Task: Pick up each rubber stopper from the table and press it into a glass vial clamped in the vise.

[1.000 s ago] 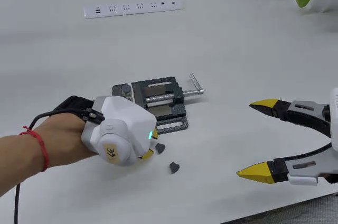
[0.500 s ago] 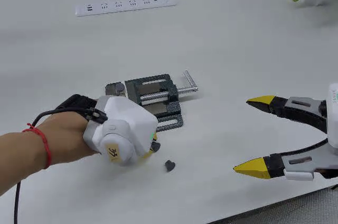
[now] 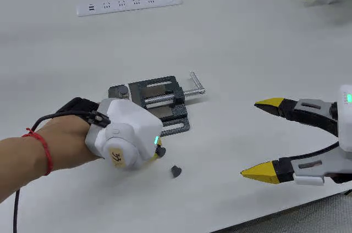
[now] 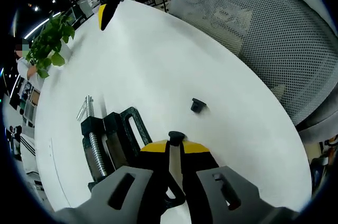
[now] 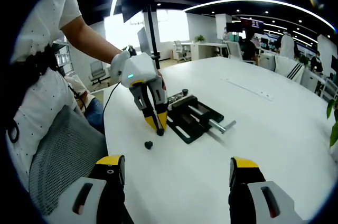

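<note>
Left gripper [image 5: 158, 124] pinches a rubber stopper [image 4: 176, 137] just beside the vise [image 3: 159, 104]; a second stopper [image 3: 176, 171] lies near it on the table [image 3: 247, 51]. What may be a vial [image 3: 119, 90] stands in the vise. Right gripper [image 3: 256, 137] hangs spread.

One dark rubber stopper [image 4: 176, 138] is pinched by the left gripper [image 4: 176, 145] beside the black vise [image 3: 159, 104]; a second stopper [image 3: 175, 171] is laid loose nearby.

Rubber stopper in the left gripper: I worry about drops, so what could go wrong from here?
The rubber stopper is pinched only at the very tips of the fingers of the left gripper, so it may slip or twist out on the way to the vise. The second stopper lies loose on the table close by; a low sweep could knock it away.
</note>
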Tool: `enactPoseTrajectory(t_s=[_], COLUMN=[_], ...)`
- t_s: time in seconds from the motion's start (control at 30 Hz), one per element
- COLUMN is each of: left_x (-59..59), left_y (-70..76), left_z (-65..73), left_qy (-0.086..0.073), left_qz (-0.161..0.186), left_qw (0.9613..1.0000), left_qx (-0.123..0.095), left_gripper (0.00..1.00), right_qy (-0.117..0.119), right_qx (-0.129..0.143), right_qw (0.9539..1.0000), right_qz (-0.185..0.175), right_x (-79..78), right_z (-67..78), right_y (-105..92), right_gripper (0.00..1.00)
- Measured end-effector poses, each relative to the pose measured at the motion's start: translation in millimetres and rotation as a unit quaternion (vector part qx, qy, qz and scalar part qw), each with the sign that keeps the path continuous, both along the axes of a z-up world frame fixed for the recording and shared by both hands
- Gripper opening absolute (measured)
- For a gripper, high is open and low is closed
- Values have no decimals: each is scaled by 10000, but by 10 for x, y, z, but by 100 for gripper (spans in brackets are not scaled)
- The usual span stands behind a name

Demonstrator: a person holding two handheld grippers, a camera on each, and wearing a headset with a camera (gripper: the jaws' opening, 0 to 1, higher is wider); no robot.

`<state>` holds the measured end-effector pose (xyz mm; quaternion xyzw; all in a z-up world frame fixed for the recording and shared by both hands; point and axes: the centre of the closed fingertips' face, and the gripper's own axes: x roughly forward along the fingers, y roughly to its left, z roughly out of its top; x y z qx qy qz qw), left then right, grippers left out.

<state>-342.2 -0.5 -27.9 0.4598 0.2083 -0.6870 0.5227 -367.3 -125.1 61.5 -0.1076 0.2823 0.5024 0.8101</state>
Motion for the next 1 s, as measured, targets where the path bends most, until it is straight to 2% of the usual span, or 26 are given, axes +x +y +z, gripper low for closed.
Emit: enactPoseTrajectory(t_s=[0.17, 0.33, 0.43, 0.57, 0.67, 0.77, 0.8, 0.87, 0.93, 0.97, 1.0], left_x=[-6, -21, -29, -48, -65, -79, -102, -111, -123, -135, -145], left_y=[11, 22, 4, -62, -104, -138, -177, -193, -196, -199, -204], left_z=[-8, -8, 29, 150, 269, 426, 532, 647, 722, 781, 825], left_qy=[22, 111, 242, 478, 703, 965, 1082, 1239, 1301, 1357, 1388], left_qz=[88, 279, 559, 1085, 1496, 1967, 2153, 2436, 2579, 2690, 2754], left_qw=[10000, 9995, 9981, 9919, 9832, 9692, 9618, 9496, 9427, 9370, 9334], left_qx=[7, 3, -122, -465, -778, -1123, -1297, -1532, -1668, -1767, -1836], left_gripper=[5, 4, 4, 4, 4, 4, 4, 4, 4, 4, 4], right_qy=[-4, -10, -9, -34, -56, -73, -97, -120, -127, -174, -169], right_qx=[11, 42, 42, 69, 80, 96, 114, 147, 192, 257, 288], right_qw=[10000, 10000, 10000, 9999, 9998, 9997, 9996, 9994, 9993, 9990, 9989], right_qz=[5, 31, 43, 78, 145, 199, 237, 276, 305, 330, 334], right_x=[-3, -8, -6, -1, 5, 27, 35, 58, 77, 96, 109], right_z=[8, 21, 26, 59, 87, 125, 153, 205, 256, 284, 312], right_y=[33, 84, 104, 154, 205, 256, 283, 328, 365, 373, 387], right_gripper=[79, 79, 79, 79, 79, 78, 77, 76, 75, 74, 74])
